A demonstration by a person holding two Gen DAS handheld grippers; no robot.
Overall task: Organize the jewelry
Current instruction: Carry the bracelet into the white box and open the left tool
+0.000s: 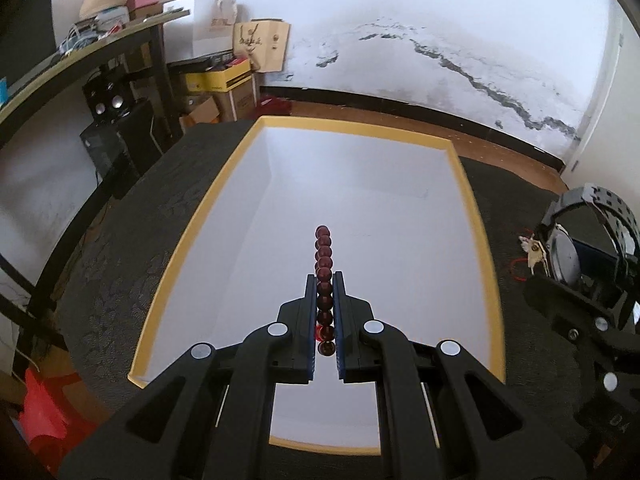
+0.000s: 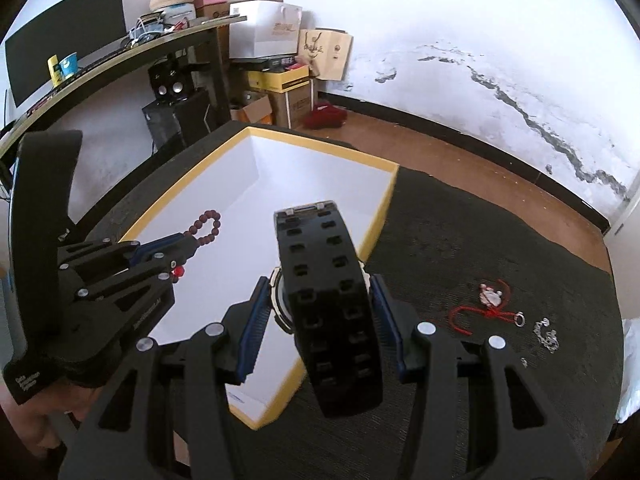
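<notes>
My left gripper (image 1: 324, 280) is shut on a dark red bead bracelet (image 1: 323, 248) and holds it over the white inside of a yellow-rimmed box (image 1: 476, 208). In the right wrist view the left gripper (image 2: 191, 245) holds the bracelet's loop (image 2: 208, 226) above the box (image 2: 386, 200). My right gripper (image 2: 322, 284) is shut on a black watch (image 2: 326, 292) with a perforated strap, held above the box's right rim. The watch also shows at the right edge of the left wrist view (image 1: 576, 240).
On the dark cloth right of the box lie a red cord charm (image 2: 486, 308), a small ring (image 2: 520, 319) and a silver chain piece (image 2: 548, 334). A black desk (image 2: 120, 60) and cardboard boxes (image 2: 288, 80) stand behind.
</notes>
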